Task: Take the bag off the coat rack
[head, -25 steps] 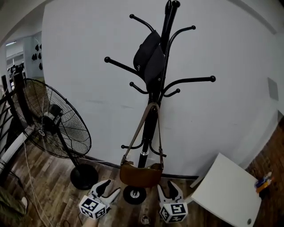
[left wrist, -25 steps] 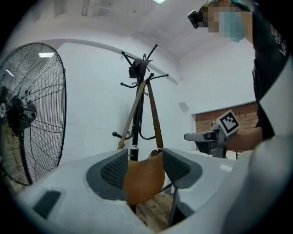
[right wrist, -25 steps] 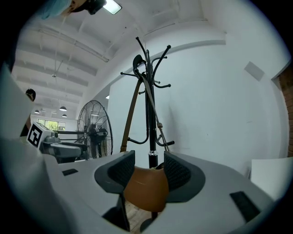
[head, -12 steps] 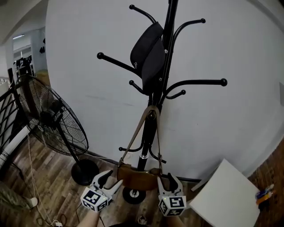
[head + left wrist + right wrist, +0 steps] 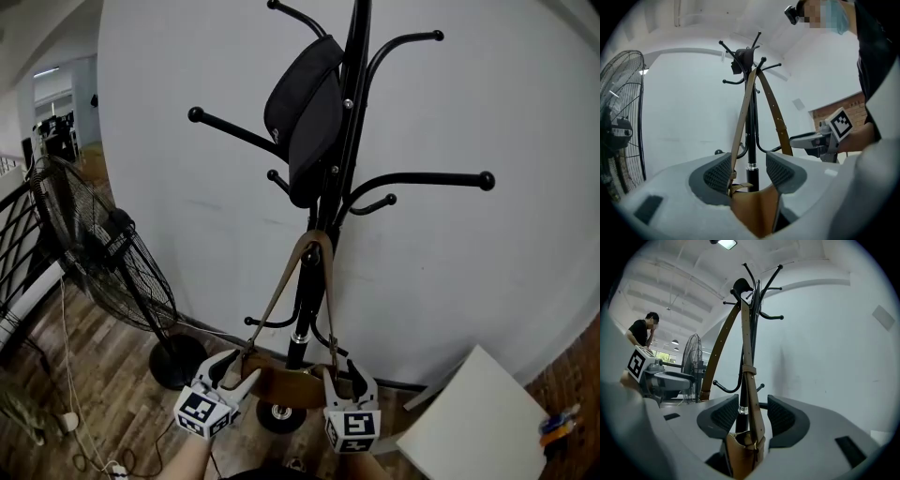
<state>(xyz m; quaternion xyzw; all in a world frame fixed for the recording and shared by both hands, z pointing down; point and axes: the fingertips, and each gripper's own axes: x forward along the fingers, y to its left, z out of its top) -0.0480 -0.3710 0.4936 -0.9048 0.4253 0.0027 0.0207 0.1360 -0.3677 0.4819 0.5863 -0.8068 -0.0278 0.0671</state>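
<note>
A brown bag point(image 5: 281, 382) hangs low on the black coat rack point(image 5: 330, 202), its long strap point(image 5: 281, 291) looped over a hook halfway up the pole. My left gripper point(image 5: 236, 370) is at the bag's left end, jaws open. In the left gripper view the bag's end point(image 5: 754, 211) and the strap point(image 5: 740, 122) sit between the pads of that gripper point(image 5: 749, 171). My right gripper point(image 5: 342, 375) is at the bag's right end. Its jaws are open too, and the strap point(image 5: 750, 394) and bag corner point(image 5: 743, 453) stand between the pads of the right gripper point(image 5: 753, 416), unpressed.
A black bag point(image 5: 305, 112) hangs higher on the rack. A standing fan point(image 5: 103, 262) is to the left on the wooden floor, with cables near its base. A white board point(image 5: 478, 412) leans at the lower right. A person point(image 5: 644, 331) stands far off.
The view has come nearer to the rack. Both grippers have risen and closed in on the brown bag, so that its two ends now lie between their open jaws.
</note>
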